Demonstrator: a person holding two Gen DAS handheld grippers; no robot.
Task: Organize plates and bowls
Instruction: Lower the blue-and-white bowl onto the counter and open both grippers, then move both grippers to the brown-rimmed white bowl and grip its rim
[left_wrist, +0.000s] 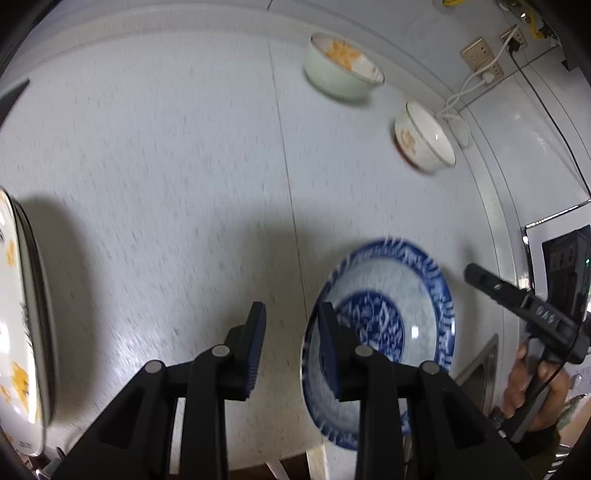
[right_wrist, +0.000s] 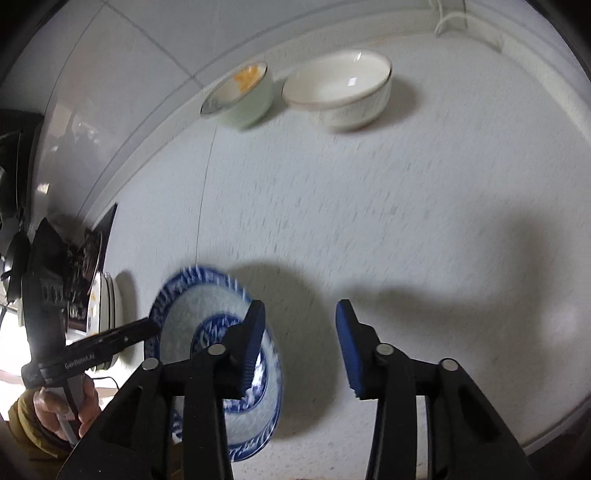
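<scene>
Plates (left_wrist: 20, 325) with orange flowers are sitting stacked at the counter's (left_wrist: 166, 184) left edge, which suggests part of the sorting is already done. Moving right, the left gripper (left_wrist: 291, 332) is hovering with its jaws spread and nothing between them, close above the near edge. Just beside it the blue-patterned plate (left_wrist: 406, 295) is lying flat near the front edge, apart from the stack; one finger is overlapping its rim in the left wrist view, but I cannot tell whether it is touching. The right gripper (right_wrist: 301, 339) is also hanging open and empty, just to the right of that plate. Toward the back edge, the pale green bowl (right_wrist: 243, 96) and the white gold-rimmed bowl (right_wrist: 340, 88) are standing side by side, not nested. My judgement: the blue plate is waiting to join the stack, and the bowls are yet to be gathered, so the task looks roughly midway.
</scene>
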